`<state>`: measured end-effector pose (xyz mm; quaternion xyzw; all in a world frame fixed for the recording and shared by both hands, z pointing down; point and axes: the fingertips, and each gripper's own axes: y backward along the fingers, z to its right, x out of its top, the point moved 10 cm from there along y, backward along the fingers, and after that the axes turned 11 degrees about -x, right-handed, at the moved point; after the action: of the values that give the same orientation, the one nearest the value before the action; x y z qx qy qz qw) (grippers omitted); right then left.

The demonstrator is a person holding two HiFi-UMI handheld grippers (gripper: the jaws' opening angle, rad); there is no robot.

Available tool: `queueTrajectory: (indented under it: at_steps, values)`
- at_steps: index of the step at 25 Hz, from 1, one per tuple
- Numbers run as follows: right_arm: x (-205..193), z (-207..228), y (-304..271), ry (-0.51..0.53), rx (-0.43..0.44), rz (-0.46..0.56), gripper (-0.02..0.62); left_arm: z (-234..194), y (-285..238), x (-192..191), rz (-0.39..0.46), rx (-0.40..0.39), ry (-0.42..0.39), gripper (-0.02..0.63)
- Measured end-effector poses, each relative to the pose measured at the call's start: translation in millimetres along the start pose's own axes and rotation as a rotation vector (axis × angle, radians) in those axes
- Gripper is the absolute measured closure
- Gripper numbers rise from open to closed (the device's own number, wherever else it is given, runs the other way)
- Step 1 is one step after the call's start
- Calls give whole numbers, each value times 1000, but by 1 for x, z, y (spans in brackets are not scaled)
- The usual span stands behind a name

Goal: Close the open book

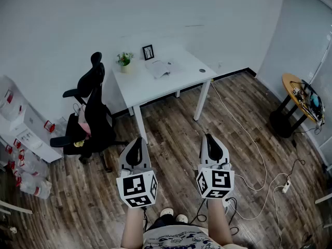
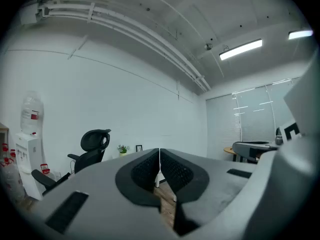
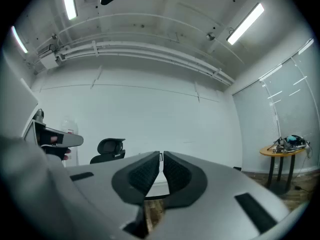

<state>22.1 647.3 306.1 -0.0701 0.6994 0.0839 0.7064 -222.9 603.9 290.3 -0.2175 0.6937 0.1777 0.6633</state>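
An open book with pale pages lies on the white table across the room, near its back edge. Both grippers hang level over the wooden floor, well short of the table. My left gripper is shut with nothing between its pads, and its tips meet. My right gripper is shut too, empty, jaws pressed together. The book is too small to make out in either gripper view.
A small potted plant and a black picture frame stand on the table behind the book. A black office chair sits left of the table. A round wooden side table stands at the right. White cables trail over the floor.
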Motion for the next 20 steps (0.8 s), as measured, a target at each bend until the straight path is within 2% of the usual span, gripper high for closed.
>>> queueTrajectory:
  at_steps: [11,20]
  values:
    - [-4,-6,-7,3,-4,-4,551,-9,-7,-4,0,-7,12,582]
    - [-4,-23,-25,24,32,14,549,-29,-22,-6,0,-12,17,581]
